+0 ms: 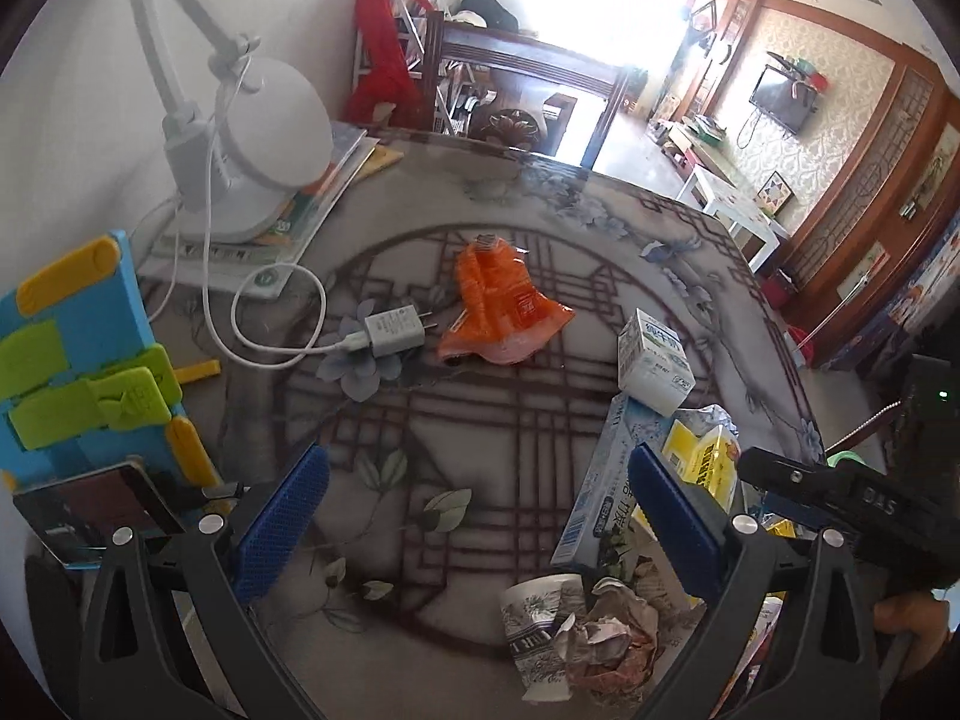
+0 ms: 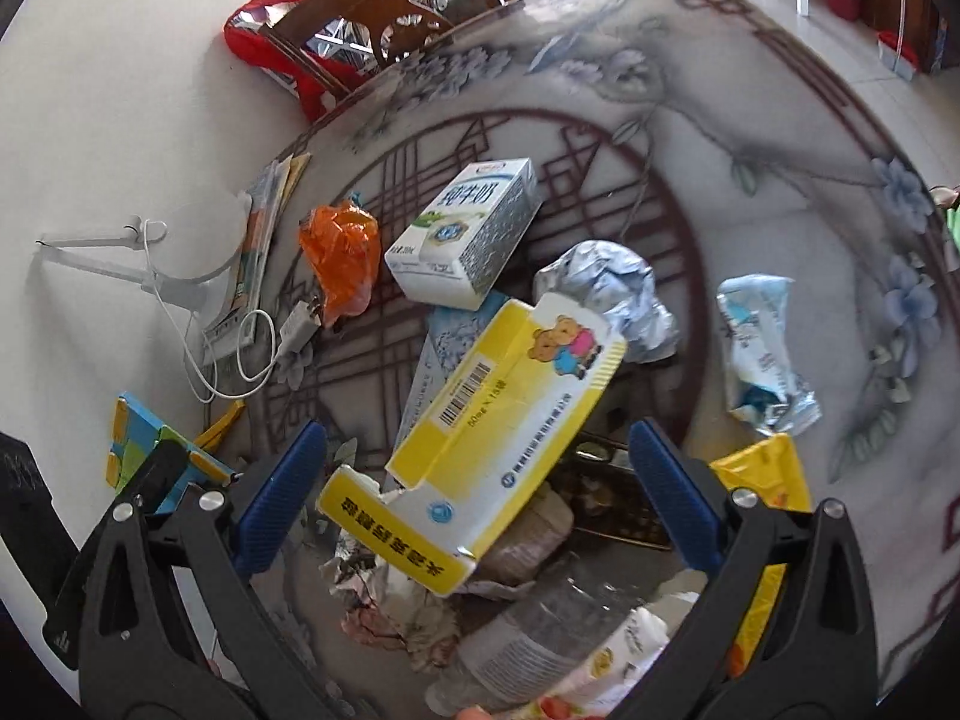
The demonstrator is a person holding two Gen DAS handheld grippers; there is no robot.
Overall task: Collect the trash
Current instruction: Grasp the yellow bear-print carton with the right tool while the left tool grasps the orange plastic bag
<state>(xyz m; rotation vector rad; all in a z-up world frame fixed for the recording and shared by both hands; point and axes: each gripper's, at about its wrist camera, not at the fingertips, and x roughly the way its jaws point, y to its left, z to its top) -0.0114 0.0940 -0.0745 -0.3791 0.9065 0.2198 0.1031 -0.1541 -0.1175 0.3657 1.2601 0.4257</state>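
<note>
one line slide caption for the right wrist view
Open right gripper hovers over a yellow carton atop piled trash on the patterned table.

Two downward wrist views, shared table (image 1: 492, 480)

You face a plain white wall (image 1: 72, 120) at left; far right, a wall-mounted television (image 1: 783, 97) hangs on patterned wallpaper (image 1: 840, 138), daylight glaring between.

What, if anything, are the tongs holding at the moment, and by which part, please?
Nothing is held. The left tongs are open over bare tablecloth, and the right tongs are open, with the yellow box lying loose between the fingers, ungripped.
</note>
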